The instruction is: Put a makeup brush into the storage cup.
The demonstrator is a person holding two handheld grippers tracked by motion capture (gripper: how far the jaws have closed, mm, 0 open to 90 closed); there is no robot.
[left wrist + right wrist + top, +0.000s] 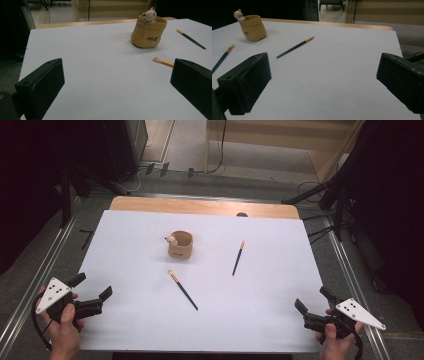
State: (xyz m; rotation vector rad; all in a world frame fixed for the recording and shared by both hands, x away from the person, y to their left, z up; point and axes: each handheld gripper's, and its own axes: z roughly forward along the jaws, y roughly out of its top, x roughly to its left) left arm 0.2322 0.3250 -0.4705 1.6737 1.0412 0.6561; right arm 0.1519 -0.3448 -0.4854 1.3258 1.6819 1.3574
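Note:
A tan sack-shaped pot (pixel 181 245) (pixel 148 32) (pixel 253 27) with a small bear figure on its rim stands upright near the middle of the white table sheet (pixel 150 330). Two dark brushes with orange ferrules lie flat on the sheet: one (pixel 183 290) (pixel 163 61) (pixel 222 58) in front of the pot, the other (pixel 237 258) (pixel 191 39) (pixel 294 47) to its right. My left gripper (pixel 91 287) (pixel 117 87) hovers open at the near left corner, nothing between its jaws. At the near right corner my right gripper (pixel 313 301) (pixel 323 85) is open and holds nothing.
A bare wooden strip (pixel 200 206) runs along the table's far edge, with a small dark knob (pixel 242 214) on it. Metal rails (pixel 345 265) flank both sides. Cables and black stands (pixel 335 195) crowd the floor beyond.

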